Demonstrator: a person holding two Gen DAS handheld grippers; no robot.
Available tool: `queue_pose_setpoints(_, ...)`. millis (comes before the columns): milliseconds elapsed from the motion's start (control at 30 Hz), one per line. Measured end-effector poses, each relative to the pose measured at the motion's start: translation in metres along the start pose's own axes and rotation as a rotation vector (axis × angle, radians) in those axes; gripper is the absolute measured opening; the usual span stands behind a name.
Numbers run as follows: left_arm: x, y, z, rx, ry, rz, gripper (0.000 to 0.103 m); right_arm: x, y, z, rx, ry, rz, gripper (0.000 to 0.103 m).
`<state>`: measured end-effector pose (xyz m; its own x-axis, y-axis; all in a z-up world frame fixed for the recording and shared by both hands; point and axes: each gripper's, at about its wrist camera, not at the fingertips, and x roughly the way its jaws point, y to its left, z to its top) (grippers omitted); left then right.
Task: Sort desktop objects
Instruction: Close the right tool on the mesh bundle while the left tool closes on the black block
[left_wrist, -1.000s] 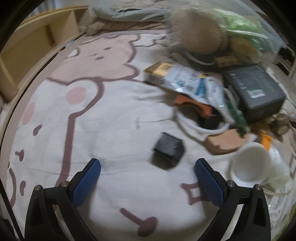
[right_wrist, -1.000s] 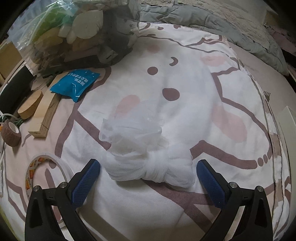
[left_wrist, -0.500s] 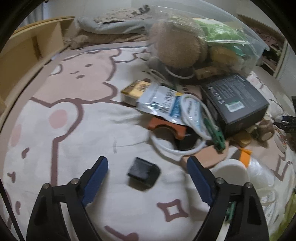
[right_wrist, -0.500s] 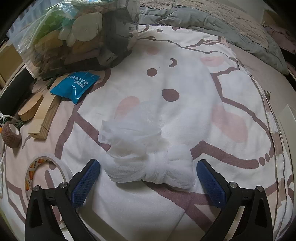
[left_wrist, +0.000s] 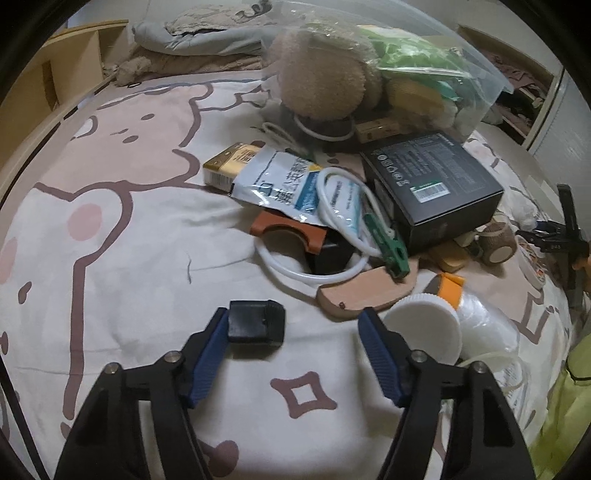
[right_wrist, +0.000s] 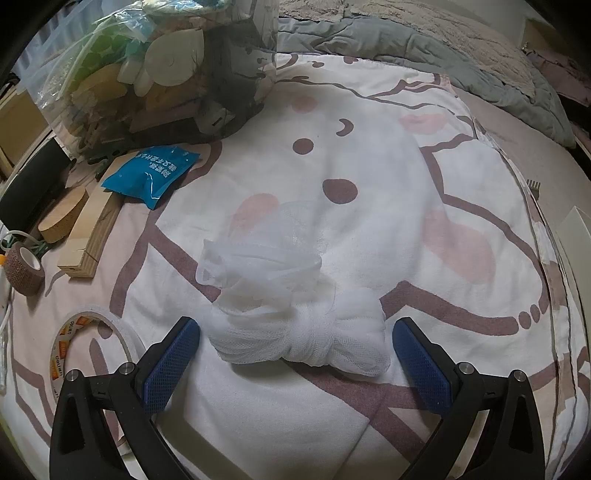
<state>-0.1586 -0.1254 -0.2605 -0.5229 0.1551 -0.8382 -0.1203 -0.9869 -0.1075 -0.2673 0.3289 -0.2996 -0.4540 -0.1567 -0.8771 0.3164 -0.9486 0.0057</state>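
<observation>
A: Which step is this?
B: The left hand-held gripper (left_wrist: 291, 332) is closing around the small black block (left_wrist: 256, 322) on the bed, its left pad touching (right pad apart).
A: Next?
B: Finish squeezing, then lift.

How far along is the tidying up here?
Barely begun. Done: only the white mesh bundle lies apart, between the open right hand-held gripper. In hand: the left hand-held gripper is closing around a small black block. Left: the pile around the black box.
</observation>
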Motion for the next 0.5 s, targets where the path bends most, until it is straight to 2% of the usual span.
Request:
queue_pose_setpoints(167,0.003,0.006,-0.001,-0.028,0.016,0.014,0.057,-0.002,0.001,0.001,0.004,0.007,-0.001,0.103)
queue_pose_setpoints(333,0.004,0.008,-0.001,-0.034,0.02,0.019,0.055,-0.009,0.008,0.001,-0.011,-0.014,-0.046,0.101)
queue_pose_setpoints(400,0.004,0.007,-0.001,-0.033,0.021,0.02,0.055,-0.012,0.013,0.002,-0.037,-0.021,-0.039,0.089)
queue_pose_setpoints(500,0.005,0.007,-0.001,-0.034,0.021,0.019,0.055,-0.015,0.017,0.004,-0.059,-0.023,-0.036,0.081)
